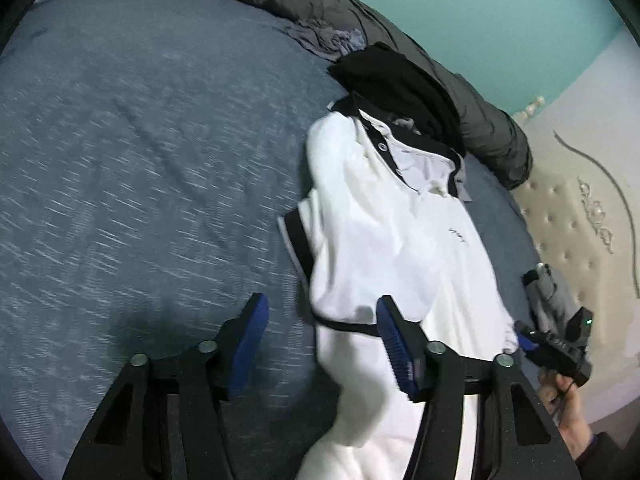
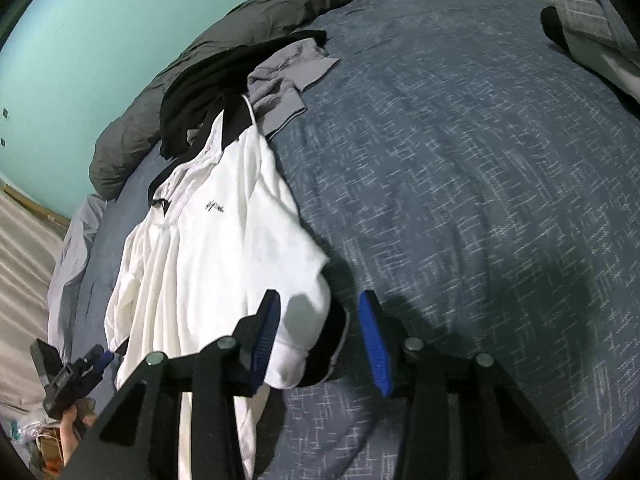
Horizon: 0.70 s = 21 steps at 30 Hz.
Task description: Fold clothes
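Both grippers are hovering over the shirt (image 1: 384, 240), which is lying on the bed (image 1: 140, 160). The left gripper (image 1: 320, 336) is standing spread at the shirt's hem, pinching nothing; the right gripper (image 2: 318, 340) is straddling a sleeve cuff, pads apart. To fold cleanly, each should be pinching one layer only. The right view alone is showing the grey garment (image 2: 288, 84) beyond the shirt's collar.

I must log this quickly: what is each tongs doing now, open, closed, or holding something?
Left tongs: open, holding nothing; white shirt lies beside one finger.
Right tongs: open, shirt sleeve between the fingers, not gripped.
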Tool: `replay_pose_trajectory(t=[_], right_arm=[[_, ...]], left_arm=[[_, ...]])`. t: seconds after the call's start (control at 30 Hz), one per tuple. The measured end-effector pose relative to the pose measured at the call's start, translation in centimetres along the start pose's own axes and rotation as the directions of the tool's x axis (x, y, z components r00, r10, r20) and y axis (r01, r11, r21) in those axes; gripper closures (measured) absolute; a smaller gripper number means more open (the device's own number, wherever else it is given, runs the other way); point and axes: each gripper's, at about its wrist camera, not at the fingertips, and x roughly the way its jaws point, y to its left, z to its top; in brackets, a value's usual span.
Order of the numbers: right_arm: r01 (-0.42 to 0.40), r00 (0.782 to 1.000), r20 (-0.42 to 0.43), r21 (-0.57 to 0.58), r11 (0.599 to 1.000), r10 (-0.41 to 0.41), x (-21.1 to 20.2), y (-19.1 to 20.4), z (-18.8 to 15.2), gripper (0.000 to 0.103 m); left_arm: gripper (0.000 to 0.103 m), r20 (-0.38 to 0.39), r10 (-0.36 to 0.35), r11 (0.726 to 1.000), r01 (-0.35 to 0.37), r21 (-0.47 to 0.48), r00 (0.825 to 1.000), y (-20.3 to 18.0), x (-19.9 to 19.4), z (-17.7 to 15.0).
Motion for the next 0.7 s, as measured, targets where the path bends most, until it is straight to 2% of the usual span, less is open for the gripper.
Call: replay_pose_trajectory(t=[0.03,0.1,0.17,0.27,0.5,0.7], right_arm=[[-0.002,1.000,-0.001,0.000,1.000,0.002,0.1,0.1,-0.1,0.062],[-0.004,1.000,-0.003,-0.006,1.000,0.004,0.4,0.3,-0.1,0.062],[-0.001,1.000,-0.006,-0.011,1.000,0.000,0.5,0.4,-0.1,0.062],[0.002,1.000,-0.005,-0.016,1.000,-0.002,0.5,0.6,-0.1,0.062],[0.013,1.000,-0.002,-0.034,0.999,-0.013,0.2,0.8,0.2,0.062],[0.024,1.000,0.001,-0.039,0.999,-0.024,0.1,0.7,0.4,0.062]], left_arm=[[0.056,-0.008,-0.006,1.000,0.006,0.006,1.000,-0.2,0.4,0.0],[0.074,-0.025,-0.009,1.000,0.010,0.024,1.000,-0.6,1.0,-0.1],[0.085,-0.038,-0.014,0.999,0.015,0.031,0.999,-0.5,1.3,-0.3],[0.095,-0.036,-0.017,0.999,0.019,0.038,0.999,-0.4,1.1,-0.3],[0.098,0.013,-0.024,0.999,0.024,0.030,1.000,0.2,-0.6,0.4],[0.098,0.133,0.010,1.000,-0.006,-0.031,0.991,2.9,-4.6,2.5]])
